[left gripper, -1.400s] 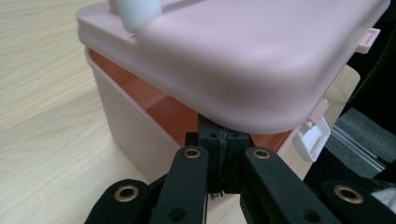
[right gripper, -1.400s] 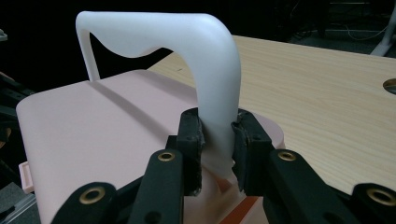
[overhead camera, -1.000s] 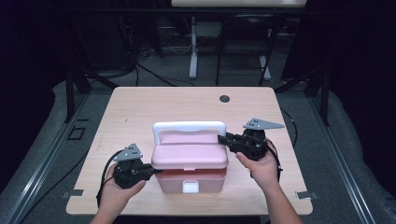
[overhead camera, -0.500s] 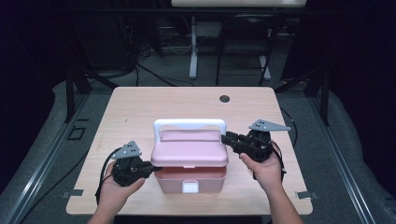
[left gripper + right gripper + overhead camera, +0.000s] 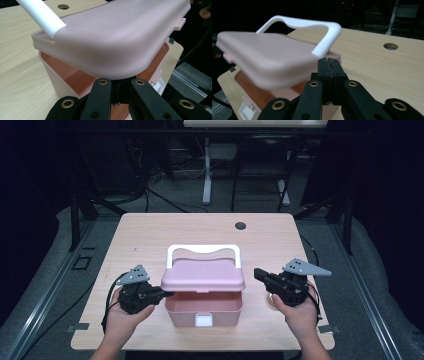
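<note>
High view: right tongs clear of lid edge

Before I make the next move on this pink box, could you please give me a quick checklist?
1. Lid lifted at the front, gap above the box: ok.
2. Left gripper fingers shut, tips under the lid's left edge: ok.
3. Right gripper shut on nothing, apart from the box: ok.
4. White handle free of both grippers: ok.
5. Box standing flat on the table: ok.
6. Lid steady on the left fingers: cannot tell.
</note>
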Motion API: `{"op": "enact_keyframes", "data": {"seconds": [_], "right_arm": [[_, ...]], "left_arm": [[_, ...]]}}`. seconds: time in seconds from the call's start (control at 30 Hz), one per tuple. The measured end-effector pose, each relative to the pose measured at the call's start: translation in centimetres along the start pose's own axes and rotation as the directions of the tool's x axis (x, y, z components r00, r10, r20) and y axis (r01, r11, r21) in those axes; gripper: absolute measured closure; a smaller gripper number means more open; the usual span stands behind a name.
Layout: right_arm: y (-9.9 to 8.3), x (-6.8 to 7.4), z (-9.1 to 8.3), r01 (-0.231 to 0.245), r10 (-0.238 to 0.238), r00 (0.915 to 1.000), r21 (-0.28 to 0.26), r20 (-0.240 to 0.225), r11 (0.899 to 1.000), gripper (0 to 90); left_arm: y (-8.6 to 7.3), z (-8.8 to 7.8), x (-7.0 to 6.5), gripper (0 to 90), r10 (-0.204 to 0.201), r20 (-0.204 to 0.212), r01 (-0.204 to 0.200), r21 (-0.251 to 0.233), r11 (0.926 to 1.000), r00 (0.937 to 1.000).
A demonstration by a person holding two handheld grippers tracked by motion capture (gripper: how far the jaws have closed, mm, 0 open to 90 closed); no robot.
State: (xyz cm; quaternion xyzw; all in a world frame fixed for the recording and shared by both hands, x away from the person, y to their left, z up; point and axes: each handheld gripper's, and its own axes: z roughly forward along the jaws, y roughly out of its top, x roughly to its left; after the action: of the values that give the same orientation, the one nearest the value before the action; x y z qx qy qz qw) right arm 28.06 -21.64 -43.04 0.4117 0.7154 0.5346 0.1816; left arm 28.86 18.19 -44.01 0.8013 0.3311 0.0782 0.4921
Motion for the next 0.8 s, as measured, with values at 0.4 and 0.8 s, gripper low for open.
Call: {"op": "enact_keyframes", "data": {"seconds": [0.4, 0.8], "right_arm": [[-4.0, 3.0, 3.2, 0.073, -0.058, 0.9934, 0.153, -0.100, 0.985, 90.0], [-5.4, 3.5, 5.3, 0.075, -0.053, 0.9920, 0.203, -0.115, 0.976, 90.0]], "left_arm": [[2.0, -0.3, 0.3, 89.9, 0.008, -0.022, -0.008, -0.006, 0.9999, 0.9997], [2.9, -0.4, 0.7, 90.0, 0.007, -0.028, -0.007, -0.009, 0.9999, 0.9996]]}}
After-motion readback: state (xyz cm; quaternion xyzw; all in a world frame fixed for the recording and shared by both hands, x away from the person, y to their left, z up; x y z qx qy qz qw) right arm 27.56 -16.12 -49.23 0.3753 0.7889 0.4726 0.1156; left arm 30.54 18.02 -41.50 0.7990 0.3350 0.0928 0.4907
